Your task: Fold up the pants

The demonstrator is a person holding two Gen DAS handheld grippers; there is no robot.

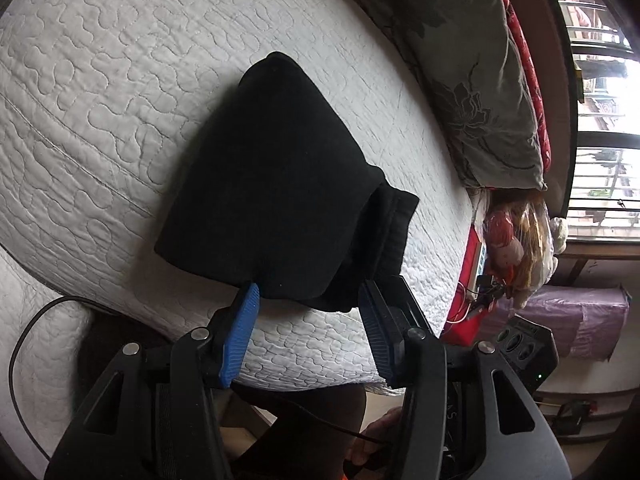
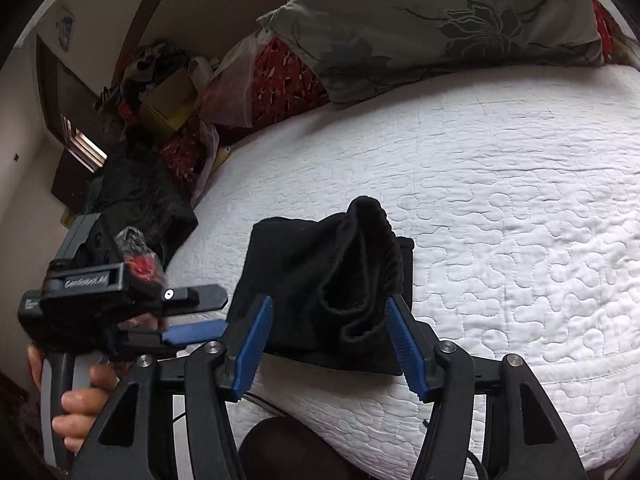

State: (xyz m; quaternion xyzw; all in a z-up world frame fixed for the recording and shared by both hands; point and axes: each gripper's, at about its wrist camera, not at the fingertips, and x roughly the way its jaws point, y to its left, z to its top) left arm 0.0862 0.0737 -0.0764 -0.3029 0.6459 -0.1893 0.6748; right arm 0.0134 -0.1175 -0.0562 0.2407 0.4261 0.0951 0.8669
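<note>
Left wrist view. Black pants [image 1: 276, 184]: folded into a compact bundle, lying on the white quilted bedspread [image 1: 100, 100] near its front edge; ribbed waistband end turned toward the right side of the bundle. Left gripper [image 1: 308, 300]: jaws spread, blue pads [image 1: 240, 336] apart. The front edge of the bundle lies at the fingertips, between them; neither pad presses the cloth. Grey floral pillow [image 1: 460, 60]: along the far right of the bed, with red patterned fabric [image 1: 524, 60] behind it. Clear plastic bag with soft toys [image 1: 516, 240]: beyond the pillow's end. Window with railings [image 1: 600, 120]: far right. Black cable [image 1: 24, 340]: looping at lower left.

Right wrist view. Black pants [image 2: 316, 280]: same bundle, on the bedspread [image 2: 500, 220] close to its near edge; the ribbed waistband opening stands up on top, gaping. Right gripper [image 2: 326, 322]: jaws spread wide; the near part of the bundle sits between the blue pads [image 2: 252, 344], which do not clamp it. Left gripper [image 2: 196, 316]: at left of the bundle, held by a hand [image 2: 80, 404] on its handle, jaws apart, nothing between them. Dark garment [image 2: 140, 200]: heaped at the bed's left edge. Floral pillow [image 2: 420, 28]: across the head of the bed. Red patterned fabric [image 2: 280, 80] and piled clutter [image 2: 160, 80]: left of the pillow.
</note>
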